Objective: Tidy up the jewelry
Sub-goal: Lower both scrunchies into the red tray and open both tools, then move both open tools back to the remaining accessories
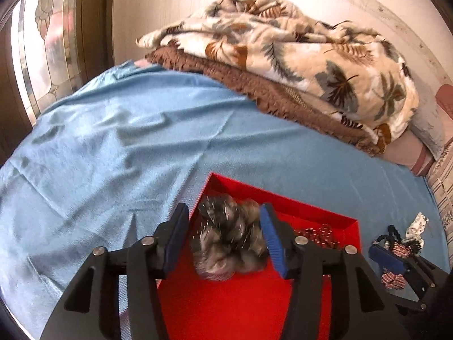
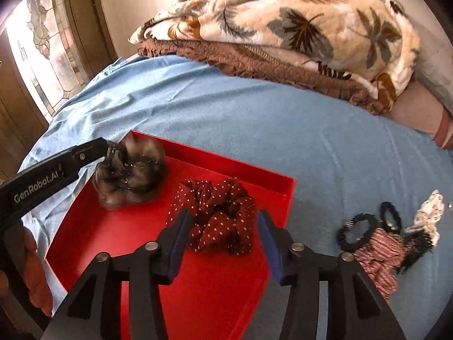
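Note:
A red tray (image 2: 113, 226) lies on the blue bedsheet (image 2: 283, 119). A fuzzy grey scrunchie (image 1: 229, 240) sits blurred in the tray's far left corner, between the blue pads of my left gripper (image 1: 223, 209), whose jaws stand open and apart from it on the left side. From the right wrist view, the left gripper's finger (image 2: 85, 153) reaches that grey scrunchie (image 2: 130, 175). A dark red, white-dotted scrunchie (image 2: 218, 218) lies in the tray just beyond my right gripper (image 2: 223, 214), which is open with its pads on either side, not pressing.
A pile of hair ties and scrunchies (image 2: 382, 235), black, striped and white, lies on the sheet right of the tray. A leaf-print blanket (image 2: 283, 14) on a brown quilt (image 2: 254, 59) fills the bed's far side. A window (image 2: 42, 36) is at the left. A hand (image 2: 34, 277) holds the left gripper.

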The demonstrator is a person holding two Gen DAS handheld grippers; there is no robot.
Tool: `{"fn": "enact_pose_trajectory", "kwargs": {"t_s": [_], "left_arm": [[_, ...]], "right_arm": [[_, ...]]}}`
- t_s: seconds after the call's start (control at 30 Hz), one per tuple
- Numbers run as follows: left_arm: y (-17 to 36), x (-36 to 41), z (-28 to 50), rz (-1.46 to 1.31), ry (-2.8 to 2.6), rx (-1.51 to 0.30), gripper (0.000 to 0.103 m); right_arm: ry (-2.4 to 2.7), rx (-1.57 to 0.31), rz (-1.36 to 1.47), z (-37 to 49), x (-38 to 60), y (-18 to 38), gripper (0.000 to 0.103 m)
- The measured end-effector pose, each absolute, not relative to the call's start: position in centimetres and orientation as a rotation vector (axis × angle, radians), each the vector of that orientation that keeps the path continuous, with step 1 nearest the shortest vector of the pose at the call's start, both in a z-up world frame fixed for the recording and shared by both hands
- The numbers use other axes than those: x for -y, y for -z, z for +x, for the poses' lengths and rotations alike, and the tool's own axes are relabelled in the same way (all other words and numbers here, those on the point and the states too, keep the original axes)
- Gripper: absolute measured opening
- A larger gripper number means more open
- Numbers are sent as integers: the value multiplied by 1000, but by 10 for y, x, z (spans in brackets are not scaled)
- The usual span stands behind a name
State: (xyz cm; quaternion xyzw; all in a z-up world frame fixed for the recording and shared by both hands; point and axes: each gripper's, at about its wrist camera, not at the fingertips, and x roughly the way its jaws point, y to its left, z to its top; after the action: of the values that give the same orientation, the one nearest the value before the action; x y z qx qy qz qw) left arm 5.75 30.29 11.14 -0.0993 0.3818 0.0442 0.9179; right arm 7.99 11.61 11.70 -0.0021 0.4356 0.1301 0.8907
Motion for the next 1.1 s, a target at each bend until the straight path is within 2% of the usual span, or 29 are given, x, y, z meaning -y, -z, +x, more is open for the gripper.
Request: {"fn": "enact_pose_trajectory", "kwargs": {"t_s": [0.43, 0.9, 1.1], "left_arm": [[-150, -294, 6, -247, 34, -665, 72], [-168, -264, -21, -235, 151, -605, 74], [-177, -240, -35, -212, 241, -564, 82]], "right_arm": [[-182, -798, -75, 25, -93, -146, 74], [-93, -774, -103, -14, -50, -148, 76], [-47, -771, -77, -24, -24, -147, 79]]}}
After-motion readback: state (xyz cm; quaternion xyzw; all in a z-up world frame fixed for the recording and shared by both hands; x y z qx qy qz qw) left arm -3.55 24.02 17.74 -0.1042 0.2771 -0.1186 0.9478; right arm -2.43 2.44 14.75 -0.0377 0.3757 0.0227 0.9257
